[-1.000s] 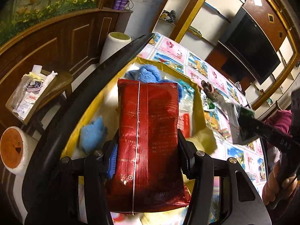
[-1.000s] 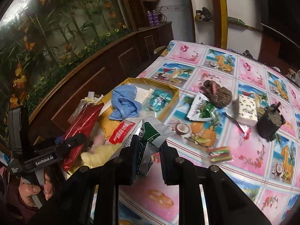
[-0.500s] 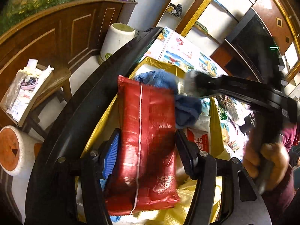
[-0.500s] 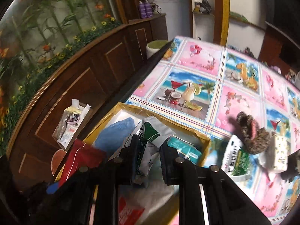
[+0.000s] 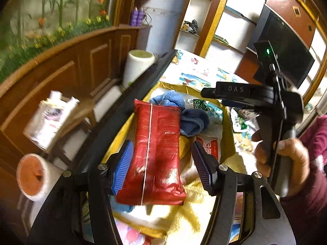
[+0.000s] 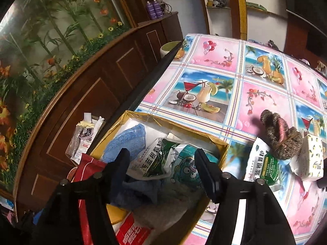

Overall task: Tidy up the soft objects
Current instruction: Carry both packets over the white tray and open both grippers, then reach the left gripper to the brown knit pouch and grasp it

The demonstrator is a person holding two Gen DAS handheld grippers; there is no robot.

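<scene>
A long red foil packet [image 5: 157,153] lies between the spread fingers of my left gripper [image 5: 162,163], over the yellow box [image 5: 226,134]; a gap shows on both sides. My right gripper [image 6: 161,171] is open above the same box [image 6: 222,143], and a green-and-white medicine sachet [image 6: 157,159] lies in the box below it. The box also holds a light blue towel [image 6: 126,140], a darker blue cloth [image 5: 193,122] and a teal cartoon pouch [image 6: 187,173]. The right gripper shows in the left wrist view [image 5: 206,91], over the box's far end.
On the patterned tablecloth [image 6: 214,65] to the right of the box lie another green-and-white sachet [image 6: 263,163], a brown knitted slipper [image 6: 282,136] and a white lemon-print pack [image 6: 312,159]. The table's dark edge [image 6: 155,75] runs left of the box, with wooden cabinets beyond.
Both grippers have opened. The left one let go of the red packet; the right one dropped the green-and-white sachet into the box after moving over it.
</scene>
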